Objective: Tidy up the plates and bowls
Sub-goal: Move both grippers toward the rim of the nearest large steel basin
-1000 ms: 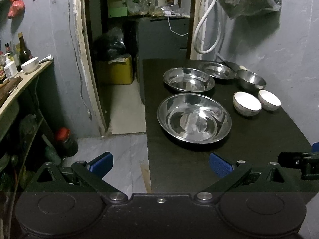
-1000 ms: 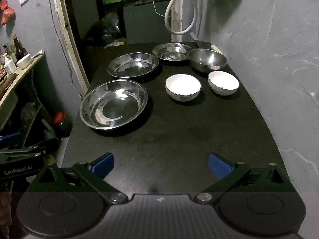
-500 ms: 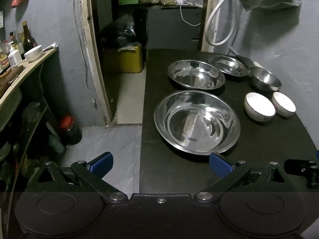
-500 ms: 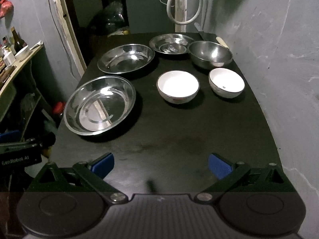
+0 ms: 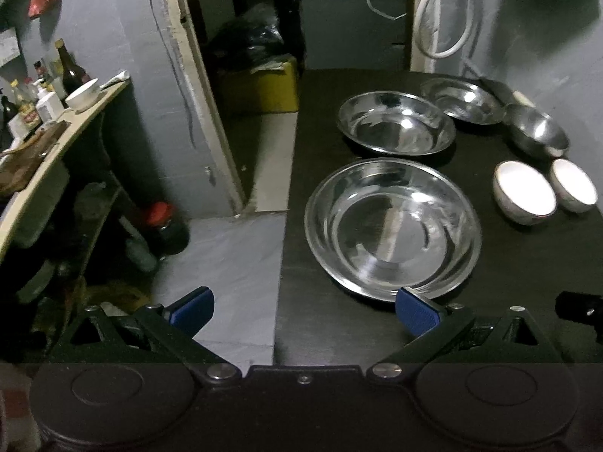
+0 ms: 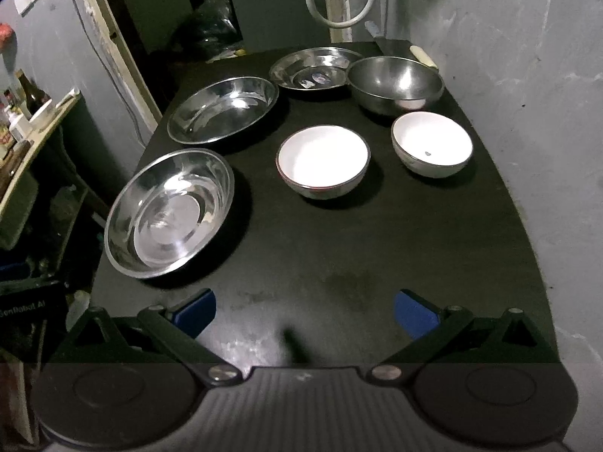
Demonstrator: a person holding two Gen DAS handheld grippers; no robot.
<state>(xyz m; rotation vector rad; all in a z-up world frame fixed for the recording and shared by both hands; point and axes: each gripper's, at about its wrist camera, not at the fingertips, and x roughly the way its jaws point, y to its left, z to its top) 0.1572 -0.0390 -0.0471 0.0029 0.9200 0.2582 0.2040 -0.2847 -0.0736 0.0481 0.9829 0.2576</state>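
Right wrist: white bowls (image 6: 323, 160) and steel plates (image 6: 169, 213) sit unstacked.

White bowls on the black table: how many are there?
2. The larger white bowl sits mid-table, right of the steel plates; the smaller white bowl sits beside it nearer the wall. None looks hidden.

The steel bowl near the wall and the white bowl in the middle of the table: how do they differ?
The steel bowl is shiny grey metal; the white bowl is white inside with a dark rim. The steel bowl looks wider and deeper than the white bowl. The steel bowl stands farther back, beside a steel plate; the white bowl stands nearer, apart from the others. Both are upright, empty and untouched.
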